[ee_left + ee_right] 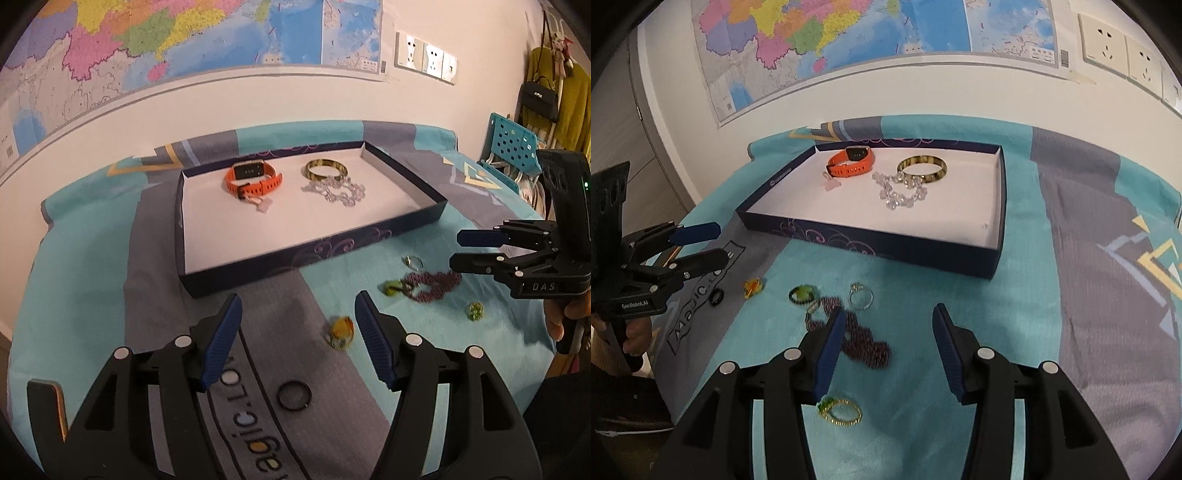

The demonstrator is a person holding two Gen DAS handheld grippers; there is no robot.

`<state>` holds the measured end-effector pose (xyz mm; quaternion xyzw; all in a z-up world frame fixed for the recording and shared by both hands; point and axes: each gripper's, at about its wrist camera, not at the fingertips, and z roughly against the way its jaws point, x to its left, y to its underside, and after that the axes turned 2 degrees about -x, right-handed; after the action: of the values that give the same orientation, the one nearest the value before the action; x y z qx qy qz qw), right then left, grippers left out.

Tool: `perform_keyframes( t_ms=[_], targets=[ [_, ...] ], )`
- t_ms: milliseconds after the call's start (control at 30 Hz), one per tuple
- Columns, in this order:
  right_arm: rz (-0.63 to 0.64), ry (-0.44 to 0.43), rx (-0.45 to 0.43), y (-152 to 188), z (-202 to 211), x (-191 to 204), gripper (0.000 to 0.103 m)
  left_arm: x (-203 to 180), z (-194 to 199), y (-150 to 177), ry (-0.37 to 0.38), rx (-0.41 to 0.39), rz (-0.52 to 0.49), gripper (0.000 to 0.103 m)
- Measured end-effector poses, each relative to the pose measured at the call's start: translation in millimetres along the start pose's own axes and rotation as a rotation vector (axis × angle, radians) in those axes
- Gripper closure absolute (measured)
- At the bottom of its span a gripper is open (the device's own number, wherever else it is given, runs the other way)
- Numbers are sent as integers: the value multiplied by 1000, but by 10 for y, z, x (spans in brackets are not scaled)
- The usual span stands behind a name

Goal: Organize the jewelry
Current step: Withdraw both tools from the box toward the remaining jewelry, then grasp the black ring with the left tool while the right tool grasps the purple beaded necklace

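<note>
A dark blue tray (325, 247) (871, 245) with a white floor holds an orange watch (251, 177) (851, 160), a gold bangle (327, 168) (923, 168) and a crystal bracelet (338, 190) (901, 190). Loose on the cloth lie a black ring (293, 395) (716, 295), an orange-yellow ring (340, 332) (753, 286), a silver ring (413, 262) (860, 297), a purple bead bracelet (432, 286) (864, 343) and green-stone rings (475, 310) (840, 410). My left gripper (299, 295) (722, 242) is open and empty above the black ring. My right gripper (889, 307) (456, 248) is open and empty, over the bead bracelet.
A teal and grey patterned cloth (1052, 295) covers the table, which stands against a white wall with a map (184, 37). A blue perforated chair (513, 144) and hanging bags (539, 96) stand at the right end. A hand (631, 332) grips the left tool's handle.
</note>
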<state>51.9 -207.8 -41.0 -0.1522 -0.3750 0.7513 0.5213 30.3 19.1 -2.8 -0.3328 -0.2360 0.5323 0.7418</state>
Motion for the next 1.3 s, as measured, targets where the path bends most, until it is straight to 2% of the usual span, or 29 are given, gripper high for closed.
perform_keyframes(
  t_ms=[333,633,1067,1300],
  targets=[
    [-24,0,-2,119,113,-40,56,-108,48,137,13,9,-12,39],
    [4,-26,7,199,156,74,56,-218,78,226,18,14,-49,38],
    [55,-57,30,334,162,253,56,-204,64,270,15,25,-37,38],
    [42,-46,20,240,147,232,56,-185,63,288,6,28,-23,38]
  ],
)
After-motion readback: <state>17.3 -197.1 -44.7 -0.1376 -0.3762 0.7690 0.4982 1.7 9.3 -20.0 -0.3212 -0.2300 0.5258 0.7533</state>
